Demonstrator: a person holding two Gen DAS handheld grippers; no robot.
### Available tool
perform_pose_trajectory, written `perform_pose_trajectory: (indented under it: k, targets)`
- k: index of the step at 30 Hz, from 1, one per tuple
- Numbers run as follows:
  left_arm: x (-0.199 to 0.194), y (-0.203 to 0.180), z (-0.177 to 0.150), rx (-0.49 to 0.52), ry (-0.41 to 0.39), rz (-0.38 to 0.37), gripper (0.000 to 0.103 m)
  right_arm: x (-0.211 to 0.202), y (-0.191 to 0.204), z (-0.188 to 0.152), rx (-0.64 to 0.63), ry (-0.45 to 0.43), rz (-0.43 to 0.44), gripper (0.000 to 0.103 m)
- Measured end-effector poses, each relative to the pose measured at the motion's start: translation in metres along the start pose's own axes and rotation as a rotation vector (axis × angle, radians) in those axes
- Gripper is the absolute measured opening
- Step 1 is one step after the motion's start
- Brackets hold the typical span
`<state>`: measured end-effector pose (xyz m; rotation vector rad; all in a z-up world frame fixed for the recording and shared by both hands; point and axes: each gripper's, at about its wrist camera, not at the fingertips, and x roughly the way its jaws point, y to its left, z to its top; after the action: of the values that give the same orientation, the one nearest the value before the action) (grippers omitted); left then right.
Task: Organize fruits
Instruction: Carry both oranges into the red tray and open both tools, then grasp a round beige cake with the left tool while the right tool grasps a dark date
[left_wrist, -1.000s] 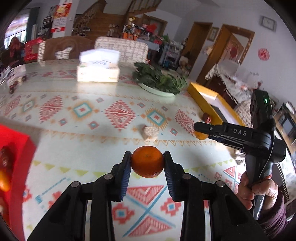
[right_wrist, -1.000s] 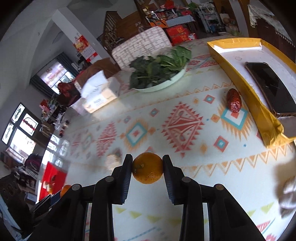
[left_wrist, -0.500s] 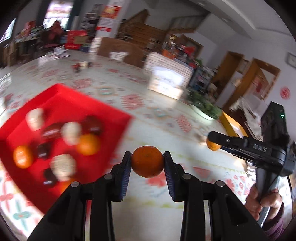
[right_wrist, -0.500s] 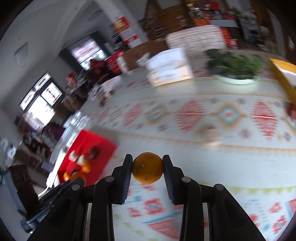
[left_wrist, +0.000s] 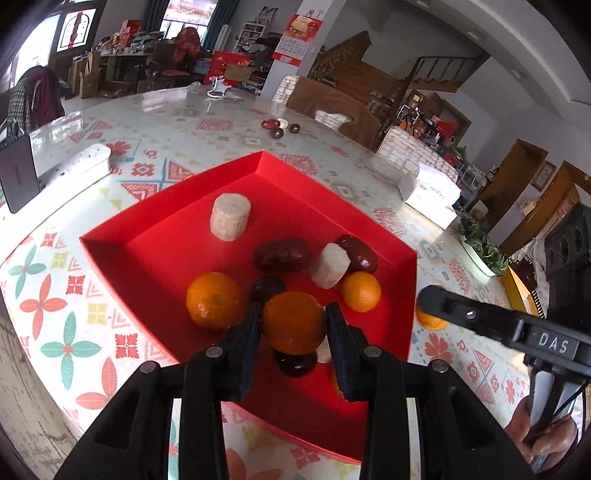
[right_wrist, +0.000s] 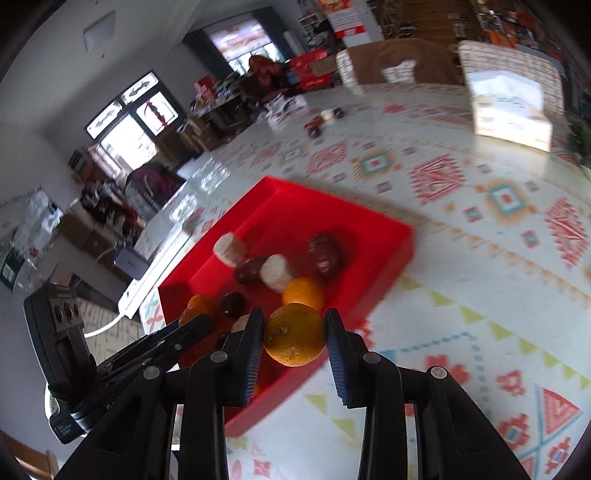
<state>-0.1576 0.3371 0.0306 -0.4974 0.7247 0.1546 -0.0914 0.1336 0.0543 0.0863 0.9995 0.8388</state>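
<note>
My left gripper (left_wrist: 294, 325) is shut on an orange tangerine (left_wrist: 294, 322) and holds it above the near part of the red tray (left_wrist: 155, 229). The tray holds two tangerines (left_wrist: 213, 300), dark red dates (left_wrist: 281, 254) and pale round pieces (left_wrist: 229, 218). My right gripper (right_wrist: 294, 338) is shut on another tangerine (right_wrist: 294, 339) just over the tray's right rim (right_wrist: 369, 295). That gripper also shows at the right of the left wrist view (left_wrist: 436, 306), beside the tray.
The table has a patterned cloth (left_wrist: 55, 314). A white tissue box (left_wrist: 430, 194) and a plate of greens (left_wrist: 480, 243) lie beyond the tray. A few dates (left_wrist: 280, 127) lie far back. A white power strip (left_wrist: 79, 162) and a dark device (left_wrist: 16, 173) sit at the left.
Both grippers have swung left from the middle of the table to the red tray, each still holding its tangerine. The left one now hangs over the tray's contents.
</note>
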Motion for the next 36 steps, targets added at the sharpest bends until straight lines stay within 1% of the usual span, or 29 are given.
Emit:
perform_pose_trajectory:
  k: [3,4,5,7,9,11,13,16,18,19,21,23,24,26,29,36]
  targets:
    - [0.001,0.001,0.0,-0.005,-0.009,-0.003,0.036,0.015,0.007,0.0,-0.021,0.028,-0.005,0.036]
    - [0.0,0.002,0.001,-0.009,-0.014,-0.006,0.041,0.017,0.009,0.0,-0.027,0.033,-0.01,0.037]
    - [-0.001,0.002,0.002,-0.012,-0.02,-0.011,0.05,0.021,0.01,0.0,-0.035,0.038,-0.015,0.038]
    - [-0.005,0.003,0.003,-0.019,-0.039,-0.013,0.061,0.025,0.012,0.0,-0.05,0.042,-0.023,0.038]
    - [-0.007,0.004,0.005,-0.019,-0.05,-0.012,0.062,0.027,0.013,0.0,-0.058,0.036,-0.036,0.042]
    - [-0.009,0.005,0.006,-0.02,-0.053,-0.016,0.062,0.027,0.014,0.001,-0.064,0.022,-0.045,0.054]
    - [-0.009,0.005,0.006,-0.024,-0.052,-0.02,0.062,0.024,0.013,0.002,-0.067,0.007,-0.053,0.056]
    - [-0.01,0.003,0.007,-0.019,-0.055,-0.018,0.063,0.019,0.013,0.004,-0.064,-0.006,-0.054,0.056]
    - [-0.011,0.0,0.007,-0.011,-0.057,-0.014,0.064,0.012,0.012,0.003,-0.07,-0.021,-0.071,0.059]
    - [-0.013,-0.003,0.007,-0.003,-0.061,-0.01,0.066,0.008,0.011,0.002,-0.073,-0.031,-0.082,0.062]
    - [-0.016,-0.009,0.007,0.02,-0.074,0.011,0.069,0.0,0.009,-0.001,-0.076,-0.047,-0.098,0.064]
    - [-0.019,-0.02,0.006,0.057,-0.096,0.048,0.072,-0.008,0.006,-0.005,-0.077,-0.063,-0.116,0.066]
    - [-0.021,-0.024,0.006,0.075,-0.106,0.068,0.074,-0.012,0.004,-0.007,-0.076,-0.072,-0.127,0.066]
    - [-0.026,-0.035,0.004,0.112,-0.129,0.113,0.082,-0.022,0.0,-0.012,-0.071,-0.09,-0.146,0.068]
    - [-0.032,-0.054,0.0,0.176,-0.164,0.182,0.086,-0.035,-0.008,-0.02,-0.057,-0.116,-0.161,0.071]
    - [-0.038,-0.098,-0.015,0.32,-0.205,0.275,0.087,-0.063,-0.031,-0.038,-0.012,-0.152,-0.203,0.072]
